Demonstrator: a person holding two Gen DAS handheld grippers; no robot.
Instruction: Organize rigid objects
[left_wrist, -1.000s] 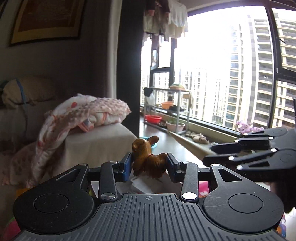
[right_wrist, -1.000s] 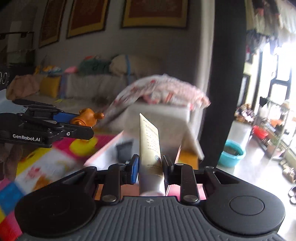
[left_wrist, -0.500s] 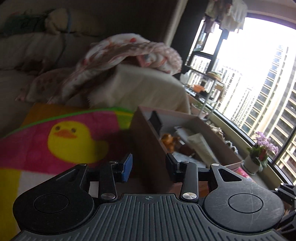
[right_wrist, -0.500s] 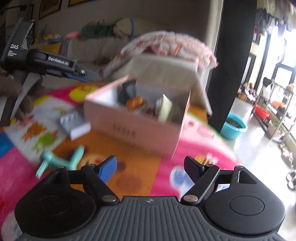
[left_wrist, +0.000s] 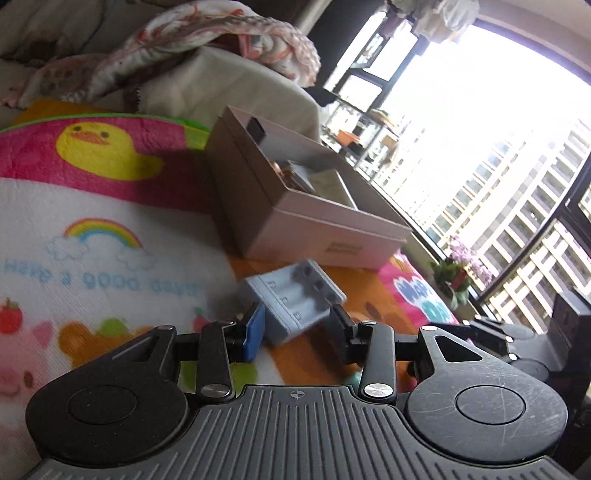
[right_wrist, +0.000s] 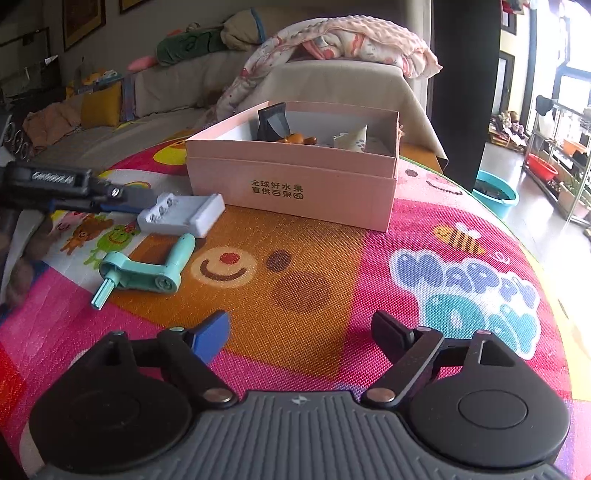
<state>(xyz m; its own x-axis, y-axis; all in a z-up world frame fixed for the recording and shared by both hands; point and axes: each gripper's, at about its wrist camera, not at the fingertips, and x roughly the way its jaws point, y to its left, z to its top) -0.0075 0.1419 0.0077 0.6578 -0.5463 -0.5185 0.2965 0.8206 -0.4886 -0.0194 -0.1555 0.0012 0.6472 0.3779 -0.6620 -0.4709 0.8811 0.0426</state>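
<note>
Left hand-held gripper (left_wrist: 295, 328) spread, fingers either side of the grey charger (left_wrist: 295, 301) on the mat (right_wrist: 332, 266), not pinching. Right hand-held gripper (right_wrist: 301, 332) spread wide, empty. Box (right_wrist: 295, 184) at 12 o'clock; teal crank (right_wrist: 144, 271) at 10.

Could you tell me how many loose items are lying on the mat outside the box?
2: a grey battery holder beside the pink box, and a teal crank handle just in front of it. Others may be hidden.
</note>
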